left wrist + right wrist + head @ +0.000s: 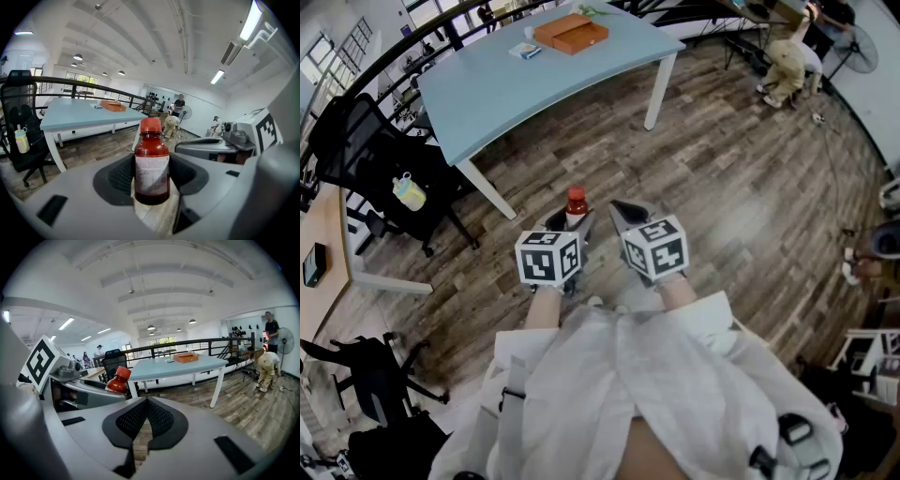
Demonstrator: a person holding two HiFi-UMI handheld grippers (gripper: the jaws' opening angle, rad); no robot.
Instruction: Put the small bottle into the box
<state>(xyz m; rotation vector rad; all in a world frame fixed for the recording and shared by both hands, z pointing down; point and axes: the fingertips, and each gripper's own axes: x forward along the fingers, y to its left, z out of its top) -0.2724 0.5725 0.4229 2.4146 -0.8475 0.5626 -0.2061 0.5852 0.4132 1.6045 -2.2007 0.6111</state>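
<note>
A small dark-red bottle (pixel 576 204) with a red cap and a white label stands upright between the pads of my left gripper (pixel 575 223), which is shut on it above the wooden floor. In the left gripper view the bottle (pixel 152 164) fills the gap of the left gripper (pixel 152 180). My right gripper (pixel 623 211) hovers just to its right, shut and empty; its pads meet in the right gripper view (pixel 147 404), where the bottle (pixel 118 380) shows at the left. The orange box (pixel 571 34) lies closed on the far light-blue table (pixel 487 84), well ahead of both grippers.
A small blue-and-white item (pixel 524 51) lies beside the box. A black office chair (pixel 366 159) with a pale bottle (pixel 410 192) on it stands left of the table. A person (pixel 787 61) crouches at the far right near a fan (pixel 862 47).
</note>
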